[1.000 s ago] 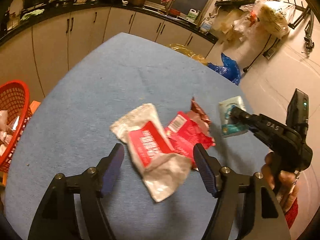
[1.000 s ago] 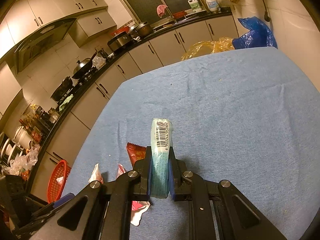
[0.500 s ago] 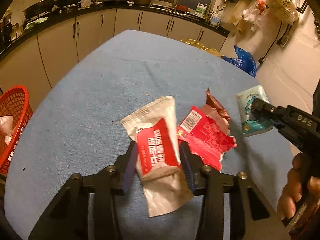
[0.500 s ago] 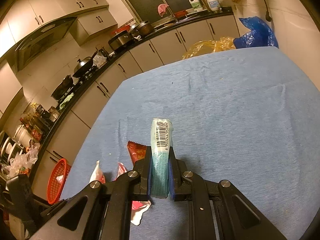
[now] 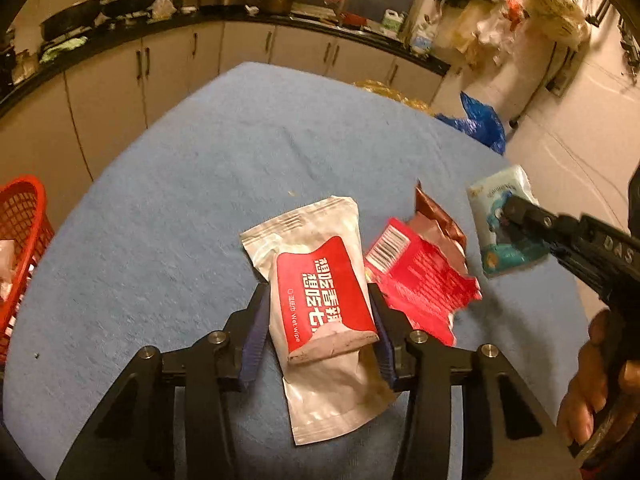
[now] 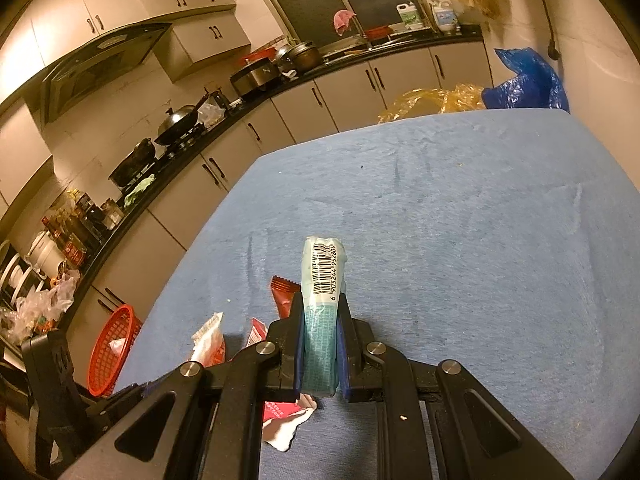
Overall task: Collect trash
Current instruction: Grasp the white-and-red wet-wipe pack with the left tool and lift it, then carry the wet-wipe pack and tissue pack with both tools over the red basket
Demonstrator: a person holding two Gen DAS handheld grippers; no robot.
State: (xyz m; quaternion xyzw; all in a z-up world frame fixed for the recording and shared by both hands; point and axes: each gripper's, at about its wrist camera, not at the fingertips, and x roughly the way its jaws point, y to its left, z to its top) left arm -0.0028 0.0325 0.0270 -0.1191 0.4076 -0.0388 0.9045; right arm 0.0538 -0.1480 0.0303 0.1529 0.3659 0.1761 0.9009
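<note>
Caught mid-cleanup on a blue-covered table: left gripper straddling a silver-and-red wet-wipe packet, jaws easing apart slightly yet pads touching both long edges, apparently gripped across the width for a clean lift. To the right, right gripper pinched tight on a slim teal packet, raised off the cloth, seemingly held clear so the other pick has room. Between the two, left lying flat: a torn red wrapper and, at its far edge, a brown wrapper, evidently next in line. Far left, beside the table: a red basket with scraps inside, the likely drop point.
</note>
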